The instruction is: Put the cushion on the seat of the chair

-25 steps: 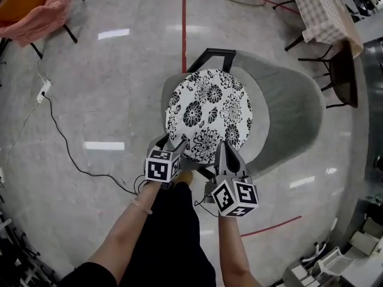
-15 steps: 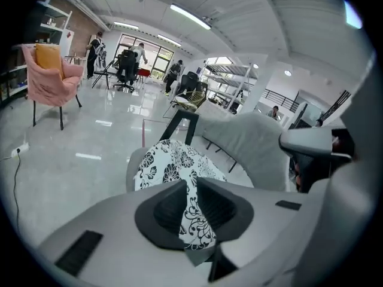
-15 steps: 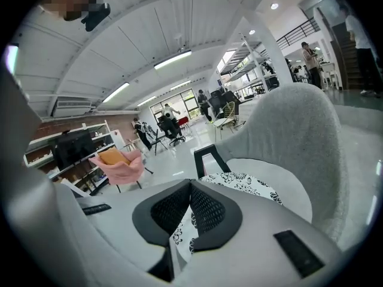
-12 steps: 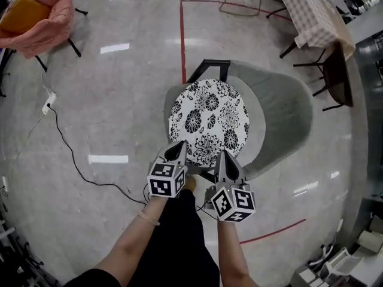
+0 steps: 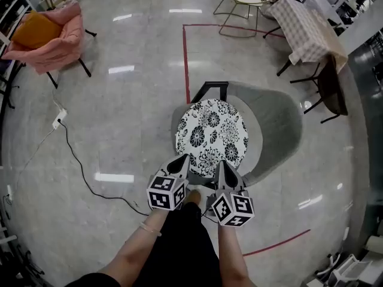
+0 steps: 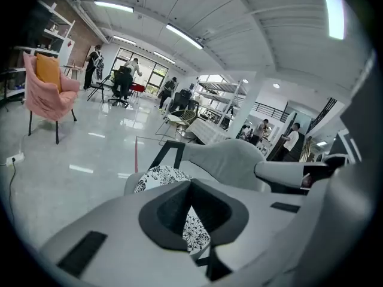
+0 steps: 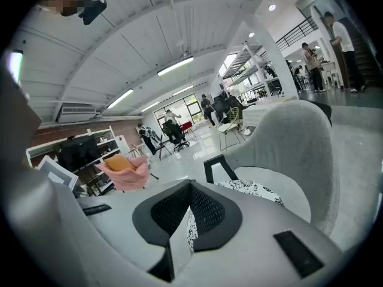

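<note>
The round white cushion with black flowers (image 5: 212, 136) lies flat on the seat of the grey shell chair (image 5: 278, 127). Both grippers hover just over its near edge, side by side. My left gripper (image 5: 181, 159) is shut; its jaws have just been closing, with nothing between them. My right gripper (image 5: 220, 163) is shut too, and empty. In the left gripper view the cushion (image 6: 157, 177) shows beyond the closed left gripper (image 6: 191, 185), with the chair back (image 6: 230, 157) behind it. The right gripper view has the cushion (image 7: 254, 190) on the seat past the right gripper (image 7: 190, 185).
A pink armchair with an orange cushion (image 5: 51, 40) stands far left. A black cable (image 5: 78, 169) runs over the floor from a power strip (image 5: 60, 119). A red floor line (image 5: 186, 58) lies behind the chair. A checked-cloth table (image 5: 308, 26) and dark chair (image 5: 332, 85) stand at right.
Both grippers have risen off the cushion's near edge. The left jaws, open a second ago, have shut empty. The cushion stays on the seat, and the head view has drawn back.
</note>
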`<state>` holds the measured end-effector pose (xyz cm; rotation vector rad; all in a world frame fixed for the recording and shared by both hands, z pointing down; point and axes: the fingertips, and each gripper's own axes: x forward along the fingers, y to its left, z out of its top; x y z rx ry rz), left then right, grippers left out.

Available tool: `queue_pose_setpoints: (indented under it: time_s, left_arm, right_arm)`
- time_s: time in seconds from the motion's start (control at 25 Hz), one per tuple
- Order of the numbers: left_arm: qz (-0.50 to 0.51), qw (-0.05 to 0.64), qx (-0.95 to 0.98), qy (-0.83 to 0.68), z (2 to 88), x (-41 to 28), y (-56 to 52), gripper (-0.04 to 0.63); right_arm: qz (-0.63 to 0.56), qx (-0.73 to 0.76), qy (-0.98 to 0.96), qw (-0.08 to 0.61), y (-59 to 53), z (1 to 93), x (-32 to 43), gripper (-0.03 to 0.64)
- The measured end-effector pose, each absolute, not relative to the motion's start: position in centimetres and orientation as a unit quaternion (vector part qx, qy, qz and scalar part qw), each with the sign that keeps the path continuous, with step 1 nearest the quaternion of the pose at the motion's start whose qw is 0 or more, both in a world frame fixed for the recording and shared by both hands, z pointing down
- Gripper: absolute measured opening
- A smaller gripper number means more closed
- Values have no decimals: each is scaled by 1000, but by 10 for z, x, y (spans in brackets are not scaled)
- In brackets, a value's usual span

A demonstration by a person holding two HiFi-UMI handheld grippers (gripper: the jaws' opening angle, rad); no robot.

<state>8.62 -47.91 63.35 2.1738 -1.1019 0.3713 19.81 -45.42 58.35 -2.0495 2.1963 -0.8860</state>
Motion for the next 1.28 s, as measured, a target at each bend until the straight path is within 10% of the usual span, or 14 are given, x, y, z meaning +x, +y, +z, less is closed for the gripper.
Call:
queue_pose_setpoints:
  time_s: [1.28]
  left_arm:
    - [54,160,944,-283,415,137,-435,3]
  right_arm:
    - [-77,-679,726,77,-414,378,204,-8]
